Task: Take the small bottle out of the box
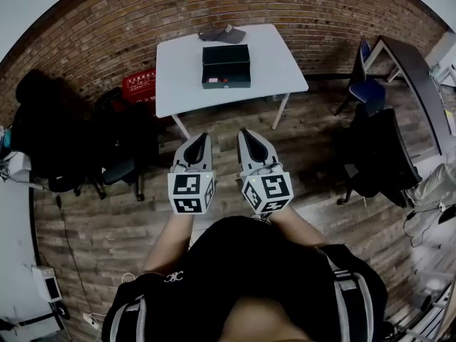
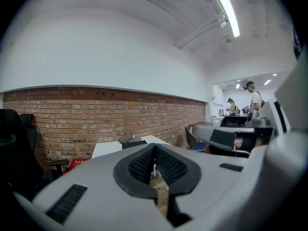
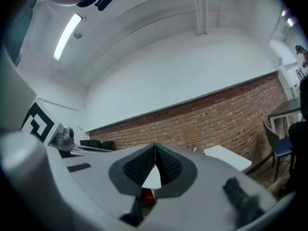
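Observation:
A dark box (image 1: 226, 65) stands on the white table (image 1: 274, 55) far ahead, with its lid up. A small red mark shows at its front edge, but I cannot make out the small bottle. Both grippers are held close to the body, well short of the table. The left gripper (image 1: 201, 137) has its jaws closed together with nothing between them; its own view shows the pads (image 2: 144, 163) meeting, with the box (image 2: 134, 143) beyond. The right gripper (image 1: 244, 132) is likewise shut and empty, its pads (image 3: 166, 163) pressed together.
A grey flat item (image 1: 222, 34) lies behind the box. A red crate (image 1: 140, 85) sits at the table's left. Black office chairs (image 1: 107, 144) stand left, a dark chair (image 1: 381, 155) and blue chair (image 1: 367, 87) right, by a dark desk (image 1: 417, 77). Two people (image 2: 252, 97) stand far off.

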Motion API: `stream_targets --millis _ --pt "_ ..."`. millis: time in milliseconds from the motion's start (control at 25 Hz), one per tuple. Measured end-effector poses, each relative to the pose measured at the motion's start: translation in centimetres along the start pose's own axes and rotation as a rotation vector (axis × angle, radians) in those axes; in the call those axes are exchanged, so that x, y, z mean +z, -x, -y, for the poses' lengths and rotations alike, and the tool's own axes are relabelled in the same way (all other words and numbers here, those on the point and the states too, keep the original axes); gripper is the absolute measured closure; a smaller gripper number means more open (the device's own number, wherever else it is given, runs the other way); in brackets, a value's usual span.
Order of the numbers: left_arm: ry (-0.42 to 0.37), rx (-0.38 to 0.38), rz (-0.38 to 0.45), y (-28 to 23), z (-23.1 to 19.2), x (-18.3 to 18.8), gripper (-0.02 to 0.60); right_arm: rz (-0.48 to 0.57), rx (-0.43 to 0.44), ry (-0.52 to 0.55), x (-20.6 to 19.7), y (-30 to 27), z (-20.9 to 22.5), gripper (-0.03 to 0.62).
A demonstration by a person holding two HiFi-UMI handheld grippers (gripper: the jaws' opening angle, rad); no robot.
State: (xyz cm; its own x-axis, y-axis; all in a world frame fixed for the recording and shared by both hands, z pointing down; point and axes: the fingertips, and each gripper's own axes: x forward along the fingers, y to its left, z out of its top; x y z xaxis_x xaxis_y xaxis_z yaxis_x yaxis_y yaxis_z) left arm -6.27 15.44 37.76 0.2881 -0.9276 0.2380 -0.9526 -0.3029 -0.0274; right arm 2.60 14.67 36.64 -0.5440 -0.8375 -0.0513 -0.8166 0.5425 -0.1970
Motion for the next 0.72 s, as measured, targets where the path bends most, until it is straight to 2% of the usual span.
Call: stream_targets --millis 560,720 --pt "0.022 0.038 -0.015 -3.4 6.4 -0.1 0.569 -0.058 0.087 0.02 -0.5 2.2 5.6 0.564" --pt "0.04 0.058 -0.022 -3.5 7.1 -0.6 0.569 -0.066 0.103 0.022 -0.6 2.8 6.4 0.563"
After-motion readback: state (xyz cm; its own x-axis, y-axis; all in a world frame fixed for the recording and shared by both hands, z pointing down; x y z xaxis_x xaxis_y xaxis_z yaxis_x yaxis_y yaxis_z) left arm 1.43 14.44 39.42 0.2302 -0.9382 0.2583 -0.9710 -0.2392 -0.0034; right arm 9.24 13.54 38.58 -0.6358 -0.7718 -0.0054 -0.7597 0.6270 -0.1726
